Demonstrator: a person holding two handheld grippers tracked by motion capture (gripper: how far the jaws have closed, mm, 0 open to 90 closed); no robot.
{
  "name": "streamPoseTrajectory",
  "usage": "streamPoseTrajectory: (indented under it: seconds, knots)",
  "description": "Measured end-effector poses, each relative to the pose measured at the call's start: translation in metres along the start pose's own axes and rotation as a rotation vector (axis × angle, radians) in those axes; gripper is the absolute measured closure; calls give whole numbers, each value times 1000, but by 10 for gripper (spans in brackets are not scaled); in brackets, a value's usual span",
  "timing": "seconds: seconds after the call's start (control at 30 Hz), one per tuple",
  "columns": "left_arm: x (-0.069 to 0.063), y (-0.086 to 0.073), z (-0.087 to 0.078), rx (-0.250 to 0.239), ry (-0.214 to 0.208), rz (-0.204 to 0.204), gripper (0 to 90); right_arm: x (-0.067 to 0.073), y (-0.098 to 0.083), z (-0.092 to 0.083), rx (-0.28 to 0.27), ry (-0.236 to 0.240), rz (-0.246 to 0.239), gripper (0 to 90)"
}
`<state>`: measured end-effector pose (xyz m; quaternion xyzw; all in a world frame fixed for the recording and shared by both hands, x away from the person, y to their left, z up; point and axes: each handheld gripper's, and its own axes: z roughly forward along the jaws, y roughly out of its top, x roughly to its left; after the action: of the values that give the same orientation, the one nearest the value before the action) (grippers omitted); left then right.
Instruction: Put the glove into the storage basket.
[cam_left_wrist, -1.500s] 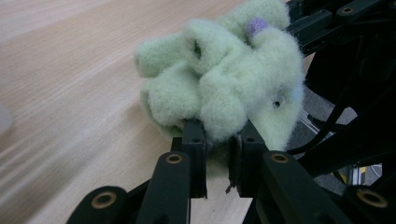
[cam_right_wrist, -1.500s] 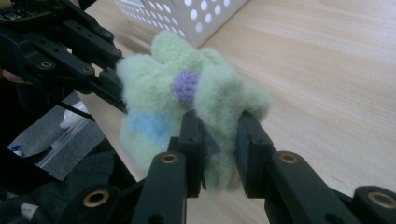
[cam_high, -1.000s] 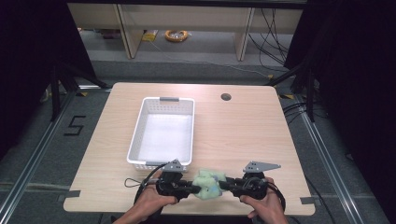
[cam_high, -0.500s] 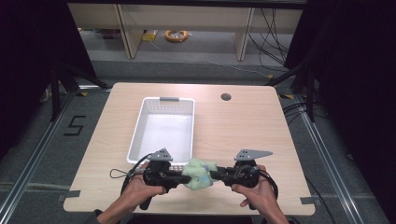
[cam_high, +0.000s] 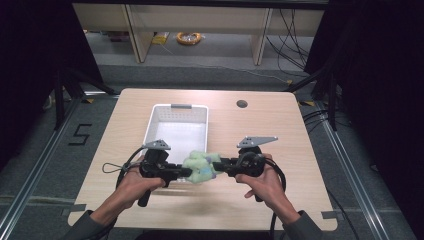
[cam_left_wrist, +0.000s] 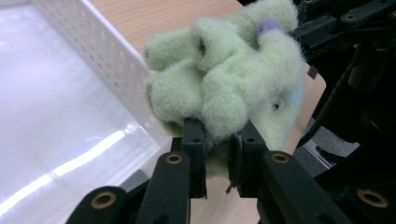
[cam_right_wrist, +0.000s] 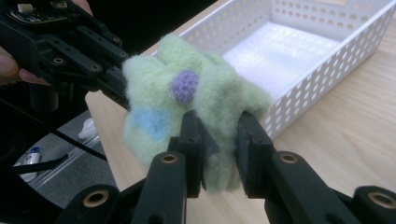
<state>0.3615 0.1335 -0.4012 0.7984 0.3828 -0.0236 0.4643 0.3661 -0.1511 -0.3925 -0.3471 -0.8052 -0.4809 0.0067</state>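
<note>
Left gripper (cam_high: 186, 173) clamping one edge of the pale green fleece toy (cam_high: 201, 167), a fold of the fuzzy cloth pinched between narrowly set fingers (cam_left_wrist: 195, 140); bulk of the toy bunching just beyond the fingertips in the left gripper view. Toy hanging in the air between both grippers, above the near edge of the white perforated basket (cam_high: 172, 117) and the wooden table (cam_high: 300, 150). Right gripper (cam_high: 220, 165) gripping the opposite edge, another fold squeezed between its pads (cam_right_wrist: 250, 135), with a small purple knob (cam_right_wrist: 184, 86) and a light blue patch (cam_right_wrist: 150, 120) facing the right gripper view.

Compared with one second earlier: both hands and the toy sitting higher in the high view and farther from the table's near edge, now overlapping the basket's near rim; grip on both sides unchanged; basket staying put.

Count: two grippers, two hands, one toy, one basket, one table, one dark round hole (cam_high: 242, 104) in the tabletop.
</note>
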Motion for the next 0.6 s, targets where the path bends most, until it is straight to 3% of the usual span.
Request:
streamPoseTrajectory:
  seconds: [0.2,0.27,0.3,0.4,0.5,0.57,0.6]
  knots:
    - [14,6,-11,1,17,-22,778,3,19,16,40,-10,17,746]
    - [20,8,-14,-3,36,-35,777,2,22,20,42,-15,4,746]
    - [24,9,-16,3,42,-43,777,1,24,24,37,-22,-27,746]
    - [38,11,-21,23,60,-63,777,3,33,41,59,-6,13,746]
    - [45,10,-22,28,80,-75,777,1,35,48,63,-16,8,746]
    - [57,10,-21,43,82,-97,776,0,37,63,85,-21,35,746]
    - [57,10,-21,43,82,-97,776,0,37,63,85,-21,35,746]
